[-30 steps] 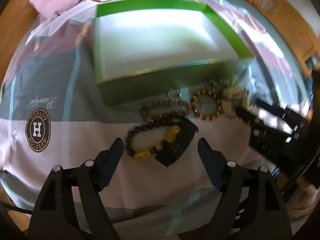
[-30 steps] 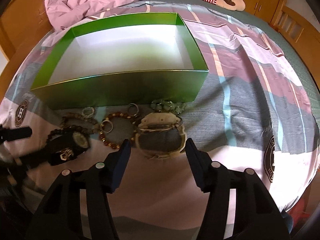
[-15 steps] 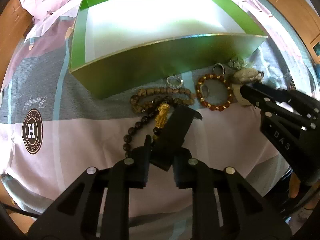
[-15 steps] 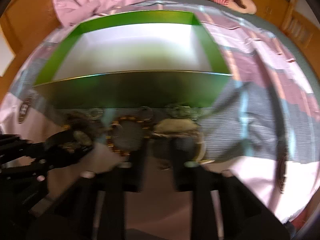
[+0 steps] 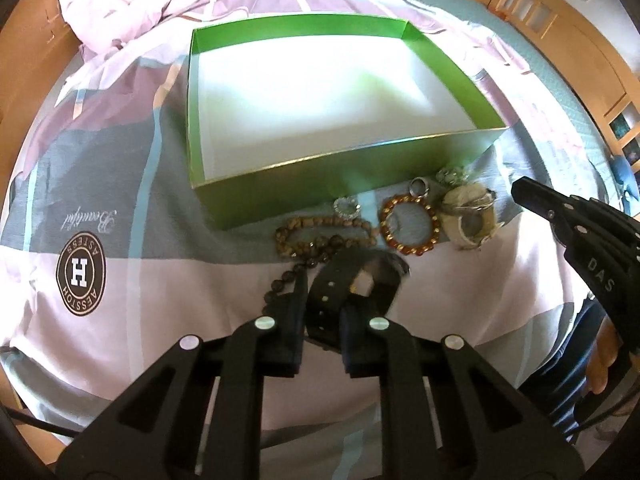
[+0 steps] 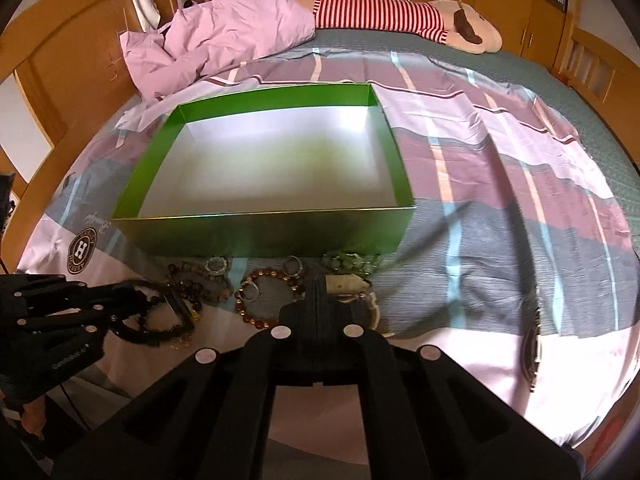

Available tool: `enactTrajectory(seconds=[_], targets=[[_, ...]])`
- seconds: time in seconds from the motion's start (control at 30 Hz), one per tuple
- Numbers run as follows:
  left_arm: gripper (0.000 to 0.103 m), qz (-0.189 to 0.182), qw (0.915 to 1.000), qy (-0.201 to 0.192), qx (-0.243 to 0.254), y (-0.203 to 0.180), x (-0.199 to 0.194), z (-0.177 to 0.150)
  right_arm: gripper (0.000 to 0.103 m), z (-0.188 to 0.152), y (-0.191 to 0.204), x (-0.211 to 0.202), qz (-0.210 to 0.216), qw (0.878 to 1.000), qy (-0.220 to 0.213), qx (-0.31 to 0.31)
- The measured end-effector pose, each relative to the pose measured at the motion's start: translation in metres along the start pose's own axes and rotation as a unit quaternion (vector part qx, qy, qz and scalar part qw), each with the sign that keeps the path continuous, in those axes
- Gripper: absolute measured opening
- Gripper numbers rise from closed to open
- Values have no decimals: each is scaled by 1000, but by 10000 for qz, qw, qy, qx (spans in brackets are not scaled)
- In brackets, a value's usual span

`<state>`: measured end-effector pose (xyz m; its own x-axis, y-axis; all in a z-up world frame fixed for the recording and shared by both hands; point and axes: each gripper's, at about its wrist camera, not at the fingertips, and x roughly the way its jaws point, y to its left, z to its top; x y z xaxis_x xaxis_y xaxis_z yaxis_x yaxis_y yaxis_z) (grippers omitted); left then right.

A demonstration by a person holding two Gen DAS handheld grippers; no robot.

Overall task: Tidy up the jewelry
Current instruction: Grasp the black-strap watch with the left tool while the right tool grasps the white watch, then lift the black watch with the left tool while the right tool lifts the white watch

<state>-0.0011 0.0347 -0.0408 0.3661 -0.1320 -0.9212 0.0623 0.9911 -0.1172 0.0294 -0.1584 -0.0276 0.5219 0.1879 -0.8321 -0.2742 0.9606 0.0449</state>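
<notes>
Both claws have clamped down since a second ago, when each stood wide above the row of jewelry! The left gripper (image 5: 322, 300) now pinches the black strap-like band (image 5: 352, 276), and its jaws are closing with the band caught between them; the dark bead bracelet with gold charms (image 5: 280, 280) trails beside the left finger, and I cannot tell whether it is caught too. The band now sits raised and tilted, no longer flat on the striped pink-and-grey bedsheet (image 5: 132, 240). The right gripper (image 6: 318, 292) has its fingers pressed fully together over the cream-coloured bangle (image 6: 352, 284); whether it grips anything is hidden behind the black fingers. The count: one open green cardboard box (image 5: 280, 184) with a pale white floor, nothing in it. In front of its near wall lie one brown wooden bead bracelet (image 5: 320, 232), one amber bead bracelet (image 5: 408, 224), two small silvery rings (image 5: 346, 206), one pale green bead cluster (image 6: 352, 260) and that single cream bangle, all close together in a row just beside the box. Both grippers point steeply down at the bed, the right one reaching in from the right edge of the left wrist view, a hand (image 5: 600, 364) visible behind it. A crumpled lilac quilt (image 6: 224, 36) and a striped plush toy (image 6: 400, 16) lie well beyond the box.
</notes>
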Motion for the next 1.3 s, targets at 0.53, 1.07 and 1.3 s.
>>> enactTrajectory(seconds=[0.53, 1.07, 1.3], targets=[[31, 351, 9981, 484, 169, -12, 40, -6, 72, -12, 6, 50, -303, 9985, 450, 55], [8, 256, 9987, 373, 224, -12, 35, -4, 0, -14, 15, 38, 44, 9994, 316, -166], [8, 178, 9997, 137, 63, 3, 14, -1, 0, -7, -3, 3, 16, 10000, -19, -32]])
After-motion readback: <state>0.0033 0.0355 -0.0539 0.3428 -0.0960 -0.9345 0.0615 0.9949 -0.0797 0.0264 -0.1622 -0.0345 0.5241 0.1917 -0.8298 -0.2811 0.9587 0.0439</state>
